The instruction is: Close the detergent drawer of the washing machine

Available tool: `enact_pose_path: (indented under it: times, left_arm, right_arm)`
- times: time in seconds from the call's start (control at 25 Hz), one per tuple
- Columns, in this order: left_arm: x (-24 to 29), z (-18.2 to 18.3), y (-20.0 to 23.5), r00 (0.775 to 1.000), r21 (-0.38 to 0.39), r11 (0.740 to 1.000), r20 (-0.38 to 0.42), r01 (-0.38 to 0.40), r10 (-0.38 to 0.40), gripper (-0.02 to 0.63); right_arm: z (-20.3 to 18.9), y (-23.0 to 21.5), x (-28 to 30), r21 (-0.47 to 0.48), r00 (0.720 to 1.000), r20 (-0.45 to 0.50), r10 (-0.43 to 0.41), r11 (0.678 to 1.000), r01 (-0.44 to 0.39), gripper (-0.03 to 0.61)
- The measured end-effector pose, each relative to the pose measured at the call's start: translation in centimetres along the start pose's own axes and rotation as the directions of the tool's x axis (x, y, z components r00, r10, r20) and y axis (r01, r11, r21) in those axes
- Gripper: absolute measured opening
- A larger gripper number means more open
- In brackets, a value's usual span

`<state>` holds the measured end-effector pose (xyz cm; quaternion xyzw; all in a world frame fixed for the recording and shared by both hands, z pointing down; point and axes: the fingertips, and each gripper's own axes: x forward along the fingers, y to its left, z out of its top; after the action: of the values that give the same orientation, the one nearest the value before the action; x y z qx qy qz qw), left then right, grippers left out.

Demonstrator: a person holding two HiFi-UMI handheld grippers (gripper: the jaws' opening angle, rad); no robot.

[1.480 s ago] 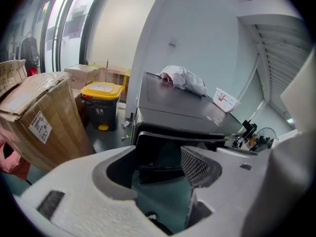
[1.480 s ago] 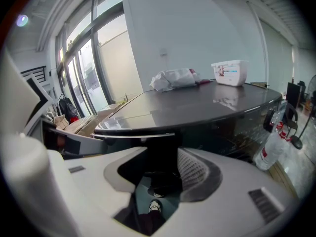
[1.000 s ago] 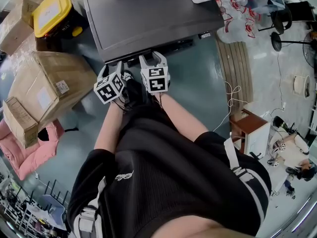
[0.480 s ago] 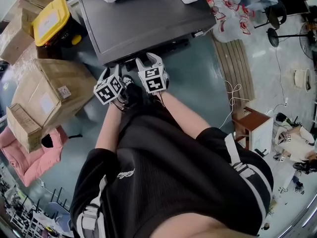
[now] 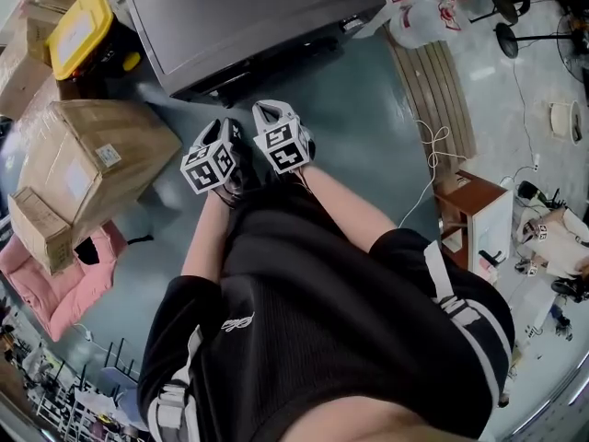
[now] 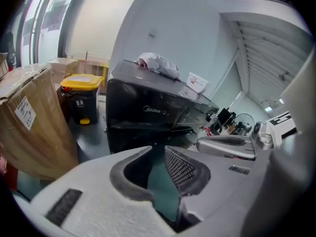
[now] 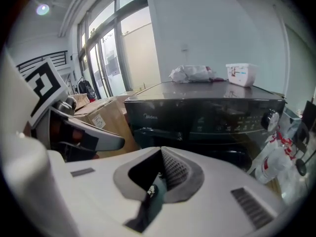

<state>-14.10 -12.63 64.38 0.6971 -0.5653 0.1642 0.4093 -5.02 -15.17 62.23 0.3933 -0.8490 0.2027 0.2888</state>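
The left gripper [image 5: 227,129] and right gripper [image 5: 274,110] have backed off the washing machine [image 5: 248,21], jaws just closing: left barely apart and empty, right pressed together. Grey floor [image 5: 359,127], boxes [image 5: 87,159] left.

Left forearm [image 5: 204,238] and right forearm [image 5: 342,212] reach forward, side by side. Left gripper [image 5: 225,127] jaws (empty) have just been closing, narrow gap left. Right gripper [image 5: 274,109] jaws pressed together.

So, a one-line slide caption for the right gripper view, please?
Right gripper, jaws shut, facing a black washing machine with cloth and white box on top.
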Motion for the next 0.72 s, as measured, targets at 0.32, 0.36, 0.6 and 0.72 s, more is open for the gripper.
enact_pose_path:
  times: [0.32,0.36,0.6,0.72]
  left_arm:
    - [0.1,-2.7,-3.7,0.98,0.075,0.98,-0.091,0.184,-0.177,0.006]
    - [0.2,-2.7,-4.4,0.972,0.091,0.971,-0.107,0.221,-0.211,0.006]
    - [-0.4,-2.9,-6.3,0.919,0.189,0.906,-0.194,0.378,-0.343,0.006]
    - [-1.7,-2.8,-5.5,0.891,0.198,0.875,-0.206,0.443,-0.404,0.006]
  right_arm:
    - [-3.2,0.2,-2.4,0.058,0.999,-0.018,-0.045,0.997,0.046,0.006]
    - [-3.2,0.0,-2.7,0.06,0.997,-0.02,-0.069,0.996,0.07,0.006]
    - [-3.4,0.3,-5.2,0.11,0.975,-0.03,-0.221,0.969,0.223,0.006]
    - [-4.7,2.0,-5.7,0.179,0.955,-0.04,-0.292,0.939,0.295,0.006]
